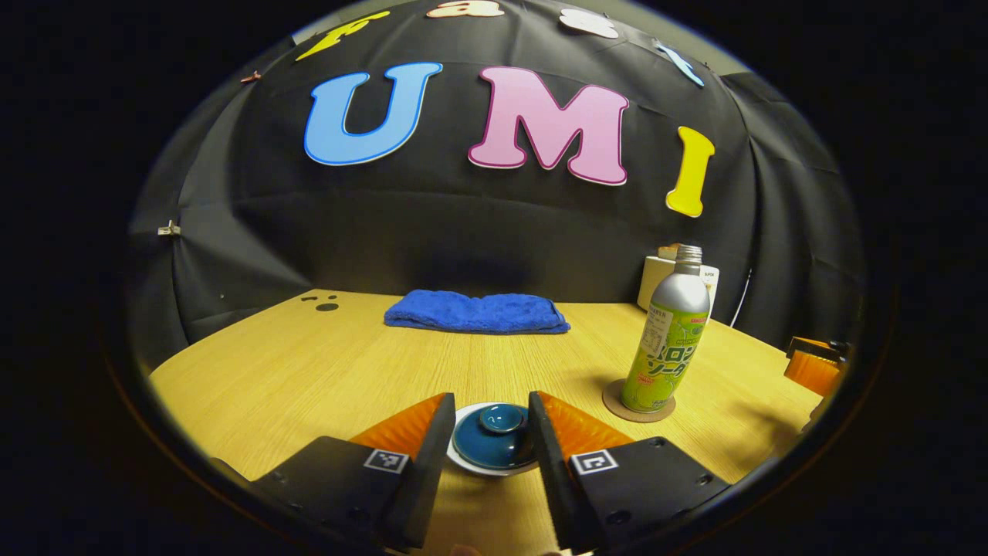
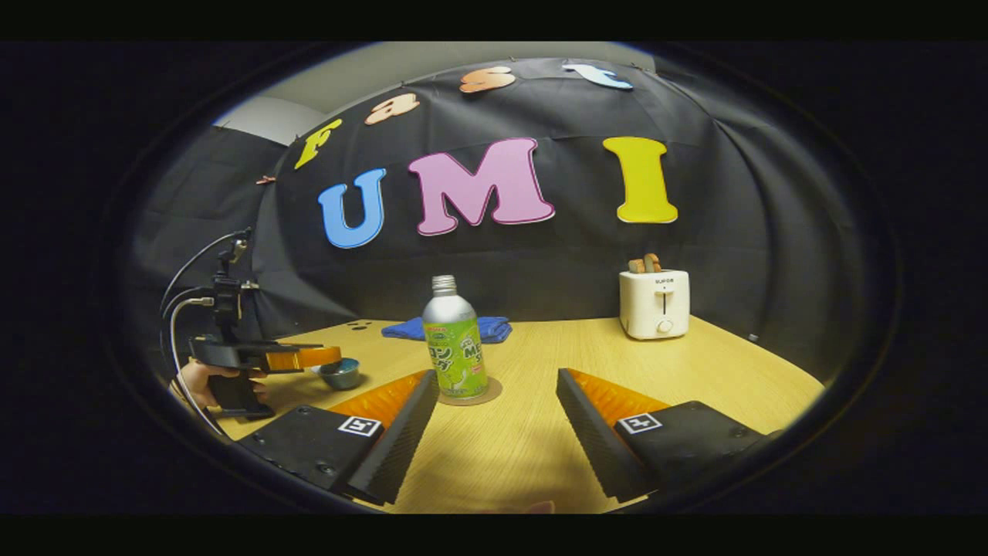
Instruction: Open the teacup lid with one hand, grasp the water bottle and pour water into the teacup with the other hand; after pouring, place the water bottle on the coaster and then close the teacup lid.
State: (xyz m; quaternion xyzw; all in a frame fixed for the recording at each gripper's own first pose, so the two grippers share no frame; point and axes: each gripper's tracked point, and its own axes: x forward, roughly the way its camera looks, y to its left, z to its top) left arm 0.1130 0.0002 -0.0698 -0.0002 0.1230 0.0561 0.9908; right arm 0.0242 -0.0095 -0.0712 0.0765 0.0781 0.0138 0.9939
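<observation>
Standing upright: the water bottle (image 1: 668, 340), low right of centre in the left gripper view and centre frame in the right gripper view (image 2: 455, 345); silver shoulder and neck, green label.
Coaster (image 1: 637, 404): a round brown disc under the bottle, its rim showing around the bottle's base; also seen at (image 2: 472, 396).
Teacup (image 1: 494, 449): bottom centre of the left gripper view, pale rim visible under a blue lid (image 1: 498, 437) with a round knob; the lid sits on the cup.
Left gripper (image 1: 491, 432): fingers spread wide, one on each side of the teacup; whether either touches the cup I cannot tell, and it has hold of nothing.
Left gripper from the other side (image 2: 328, 356): at the left edge of the right gripper view, held by a hand (image 2: 202, 382), its fingers reaching over the cup (image 2: 340, 373); cables rise from its body.
Right gripper (image 2: 495, 394): jaws parted wide and empty, low in its own view, the bottle standing beyond the gap and nearer the left finger, not touched.
Table (image 1: 309, 363): light wood grain, bearing everything.
Blue towel (image 1: 477, 313): folded, at the table's far edge, centre frame; partly behind the bottle at (image 2: 494, 327).
Toaster (image 2: 654, 302): white, right of centre at the back of the table, something brown in its slots.
</observation>
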